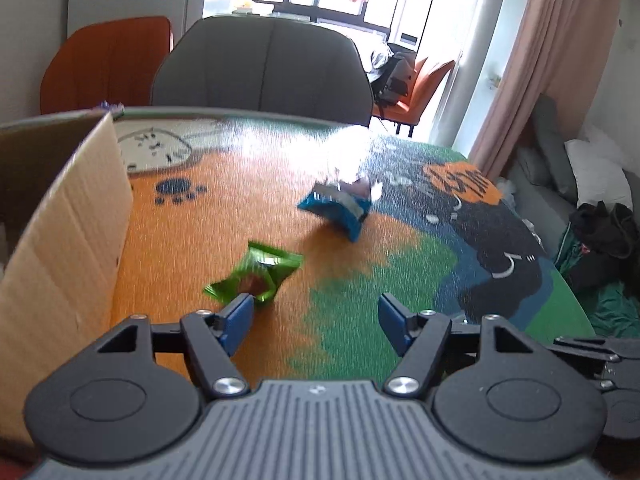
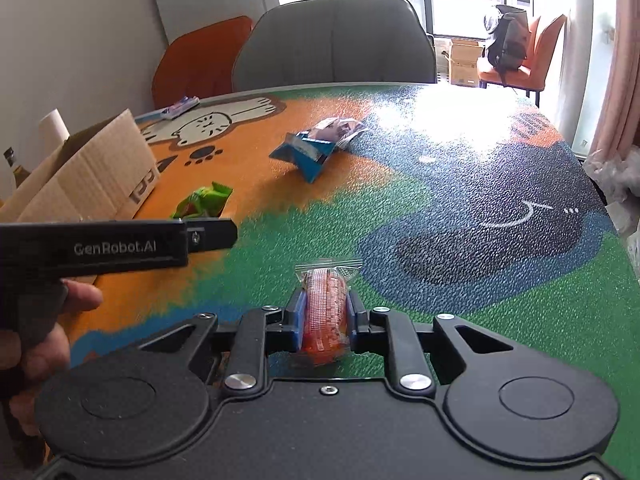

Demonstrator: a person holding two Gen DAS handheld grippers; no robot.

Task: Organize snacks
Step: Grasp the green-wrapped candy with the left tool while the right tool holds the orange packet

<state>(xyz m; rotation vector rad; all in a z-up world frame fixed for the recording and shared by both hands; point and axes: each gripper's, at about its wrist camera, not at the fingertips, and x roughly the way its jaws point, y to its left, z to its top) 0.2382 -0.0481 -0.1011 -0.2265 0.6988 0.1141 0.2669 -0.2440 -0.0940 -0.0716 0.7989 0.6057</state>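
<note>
The right tongs (image 2: 323,316) were pinching an orange snack in a clear wrapper (image 2: 325,304), the blue pads pressed against its two sides and the sealed top of the wrapper sticking out ahead of them. The grip sat around the middle of the pack, which looked sound; squeezing any harder would likely crush what is inside. The left tongs (image 1: 316,316) stood spread with nothing between them, one blue pad (image 1: 236,320) just beside the green packet (image 1: 256,276).

Taking the cardboard box (image 2: 92,176) as the landmark: the green packet lay on the counter (image 2: 440,208) near the box's open flap, the blue packet (image 2: 308,152) lay further out from the box toward the middle of the counter, with a silvery packet (image 2: 340,128) touching it on the far side. The held snack was well apart from the box, over the green part of the counter mat.

The step in hand seemed to be carrying the orange snack to the box. To do it well, the right hand should lift clear of the flap's edge and release only once over the opening. The left tongs should centre on the green packet's crumpled body before closing, not on a loose corner that may slip.
</note>
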